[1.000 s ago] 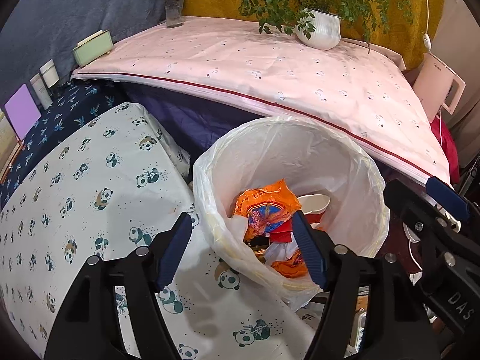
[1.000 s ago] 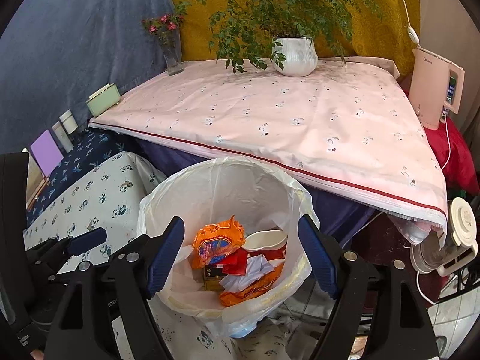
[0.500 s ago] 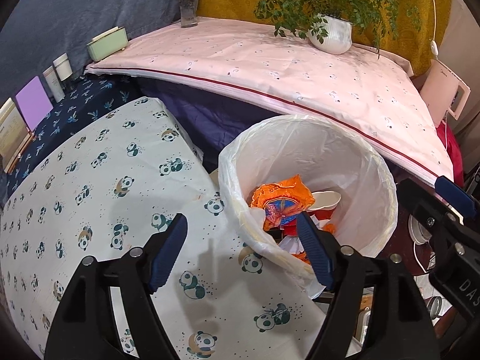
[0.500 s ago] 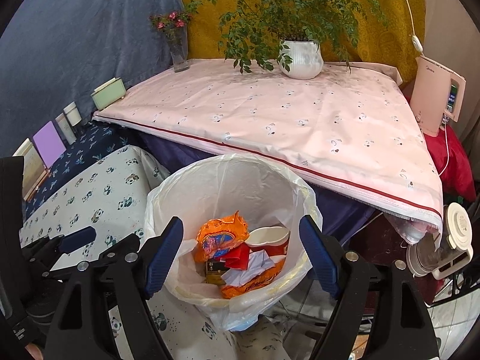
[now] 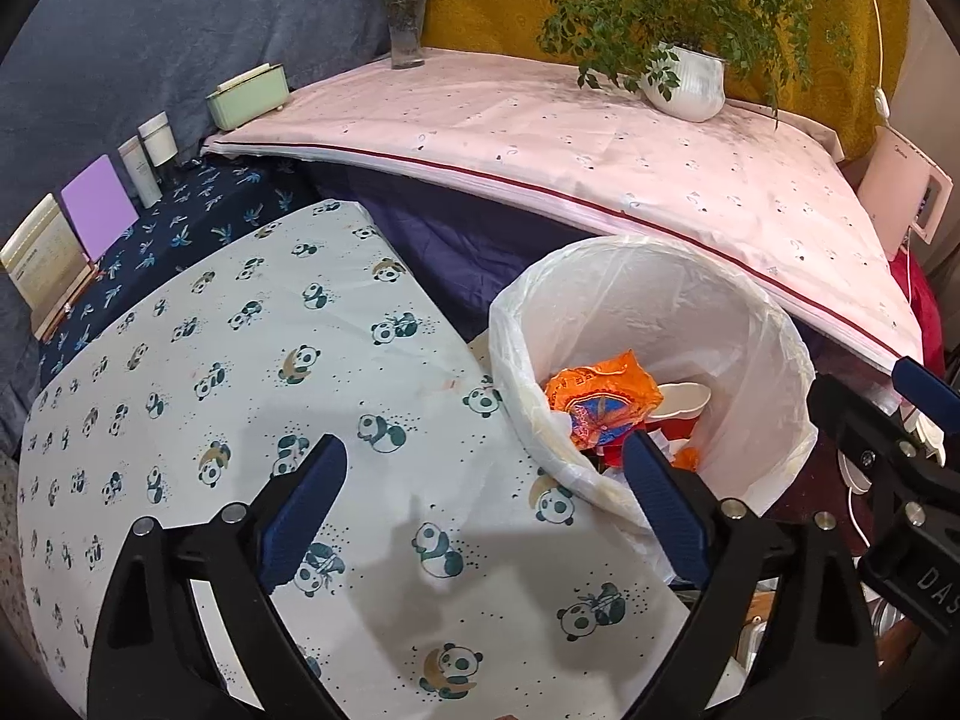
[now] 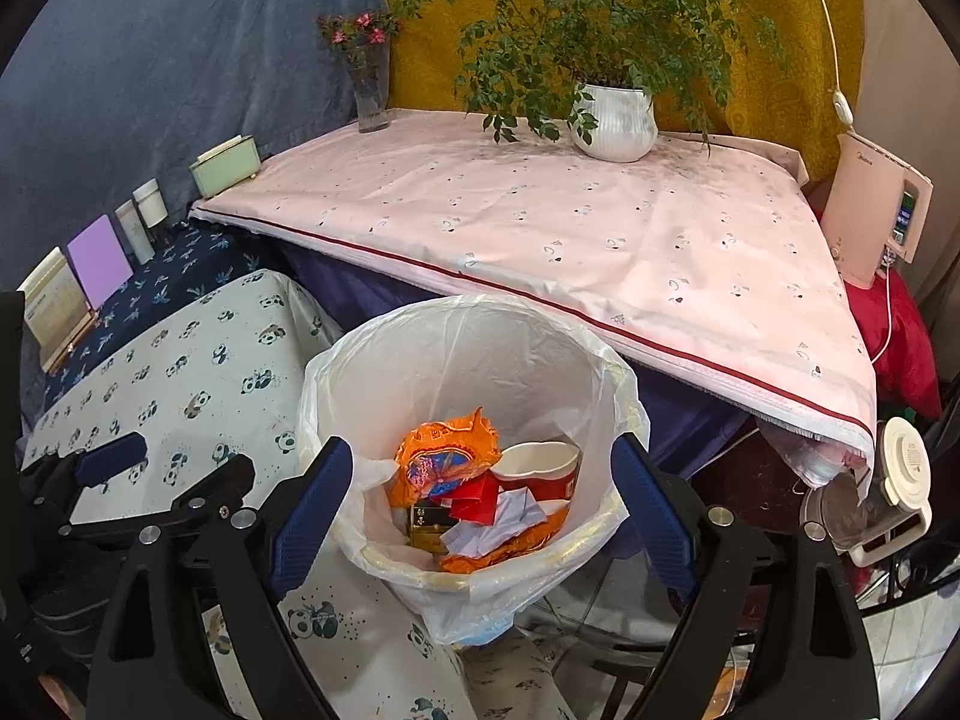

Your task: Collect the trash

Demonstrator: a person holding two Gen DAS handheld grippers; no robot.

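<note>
Left wrist view: your left gripper (image 5: 480, 498) has just been opening; jaws wide, empty, beside the bin (image 5: 780, 324).
Right wrist view: your right gripper (image 6: 480, 492) has also just opened wide, empty, above the bin.
Trash (image 6: 447, 456): inside the bin.
Handling: light, crinkly, soft; pinch a wrapper's edge.

White letters "DAS" stand on the black body of the right claw (image 5: 918, 396) — nothing else is legible.
</note>
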